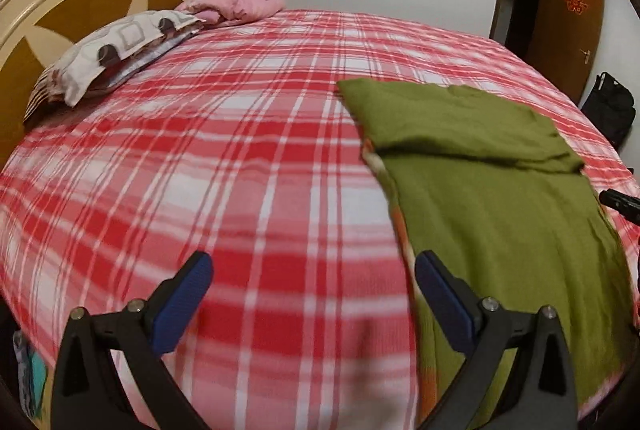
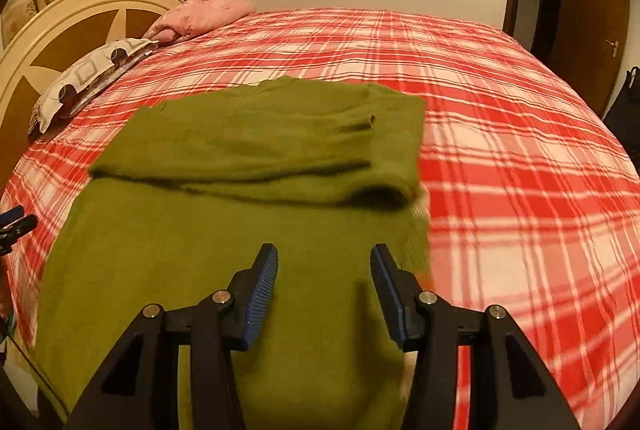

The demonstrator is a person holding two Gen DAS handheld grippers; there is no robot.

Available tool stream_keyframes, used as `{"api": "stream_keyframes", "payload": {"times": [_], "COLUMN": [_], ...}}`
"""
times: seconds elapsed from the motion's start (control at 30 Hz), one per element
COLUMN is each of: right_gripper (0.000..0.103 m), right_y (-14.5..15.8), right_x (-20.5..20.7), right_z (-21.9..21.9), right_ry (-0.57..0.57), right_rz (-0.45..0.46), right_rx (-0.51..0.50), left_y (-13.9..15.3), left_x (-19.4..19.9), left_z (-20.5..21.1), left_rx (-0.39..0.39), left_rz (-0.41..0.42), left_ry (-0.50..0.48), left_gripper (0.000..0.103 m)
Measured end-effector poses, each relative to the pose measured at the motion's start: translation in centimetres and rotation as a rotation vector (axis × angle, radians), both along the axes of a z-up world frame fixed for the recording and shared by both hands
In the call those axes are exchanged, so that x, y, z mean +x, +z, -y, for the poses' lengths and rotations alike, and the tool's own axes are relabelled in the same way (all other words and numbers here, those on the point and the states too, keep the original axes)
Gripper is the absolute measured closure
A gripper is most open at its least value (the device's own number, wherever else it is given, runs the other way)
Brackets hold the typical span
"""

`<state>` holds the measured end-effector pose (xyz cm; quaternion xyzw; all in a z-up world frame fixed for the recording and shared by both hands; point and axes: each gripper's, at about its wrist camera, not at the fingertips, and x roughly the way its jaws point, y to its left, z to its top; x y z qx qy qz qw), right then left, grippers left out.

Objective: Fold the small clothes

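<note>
An olive-green garment lies flat on the bed, its far part folded back over itself into a thicker band. In the left wrist view the garment lies to the right, with a strip of orange and white showing along its left edge. My left gripper is open and empty above the plaid sheet, its right finger at the garment's left edge. My right gripper is open and empty above the near part of the garment. The left gripper's tip shows at the far left of the right wrist view.
The bed has a red and white plaid sheet. A patterned pillow and a pink pillow lie by the cream headboard. A brown door and a black bag are at the right.
</note>
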<state>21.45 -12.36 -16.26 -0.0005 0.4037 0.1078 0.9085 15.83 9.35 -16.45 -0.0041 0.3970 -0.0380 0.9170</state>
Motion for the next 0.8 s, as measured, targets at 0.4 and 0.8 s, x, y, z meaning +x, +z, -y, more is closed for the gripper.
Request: {"api": "stream_keyframes", "payload": {"times": [0.4,0.8], "right_gripper": [0.053,0.053], "right_y": [-1.3,-2.5], "right_x": [-9.2,-15.7], "right_z": [1.9,4.0], "right_ry": [-0.050,-0.111], "right_rz": [-0.040,-0.080], "right_rx": [0.039,0.087], "left_y": [-1.9,-5.0], "left_x": [-9.7,-12.9], "left_z": [1.2,4.8], "left_rx": [-0.068,-0.160], "left_rz": [-0.074,-0.223], "left_ry": [-0.052,-0.181], "left_gripper": [0.001,0.027]}}
